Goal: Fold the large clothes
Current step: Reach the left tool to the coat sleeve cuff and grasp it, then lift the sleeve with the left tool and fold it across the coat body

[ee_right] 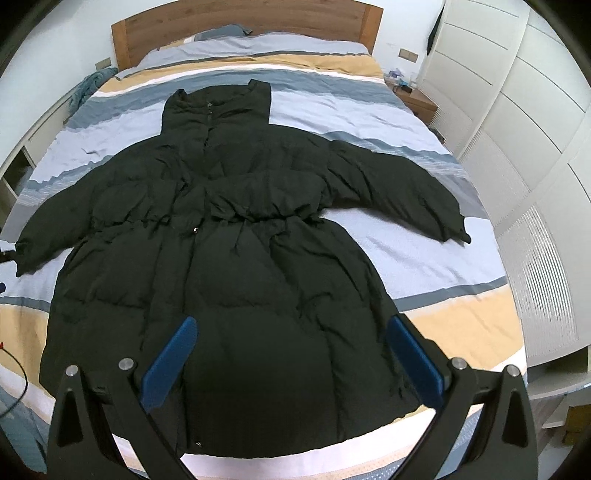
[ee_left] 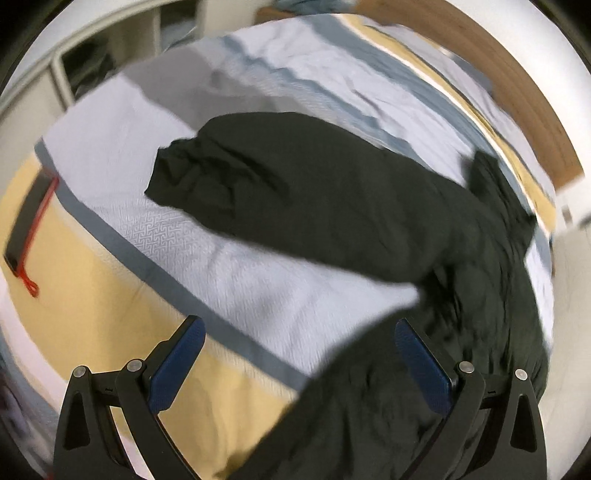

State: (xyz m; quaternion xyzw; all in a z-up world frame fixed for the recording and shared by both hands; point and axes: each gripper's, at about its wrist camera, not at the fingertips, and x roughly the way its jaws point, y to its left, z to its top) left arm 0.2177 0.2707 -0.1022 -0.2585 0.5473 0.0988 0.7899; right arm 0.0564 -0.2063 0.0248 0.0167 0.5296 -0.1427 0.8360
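The black coat (ee_right: pixel 236 236) lay spread flat, front up, on the striped bed (ee_right: pixel 424 258), collar toward the wooden headboard (ee_right: pixel 243 26) and both sleeves flung out to the sides. The right claw (ee_right: pixel 291 354) hung over the hem end of the coat, its two blue-padded fingers (ee_right: pixel 170 365) spread wide with nothing between them, and the lower coat panel filled the gap under them. Straight ahead of that claw sat the gathered waist, and beyond it the zipped collar. To its right a sleeve stretched out toward the white wardrobe (ee_right: pixel 524 147); to its left the other sleeve reached the bed's edge.

Over on the left wrist view (quite blurred) the left claw (ee_left: pixel 299 358) was also wide open and gripping nothing. One sleeve (ee_left: pixel 295 192) lay ahead of it across the pale bedding, cuff pointing away to the left, while the coat's body bunched up beside and under the right finger (ee_left: pixel 424 369). The left finger hovered over a yellow stripe of the bed cover. Far off to that claw's left, a dark flat object with a red cord (ee_left: pixel 37 221) rested on the bedding, too smeared to identify.
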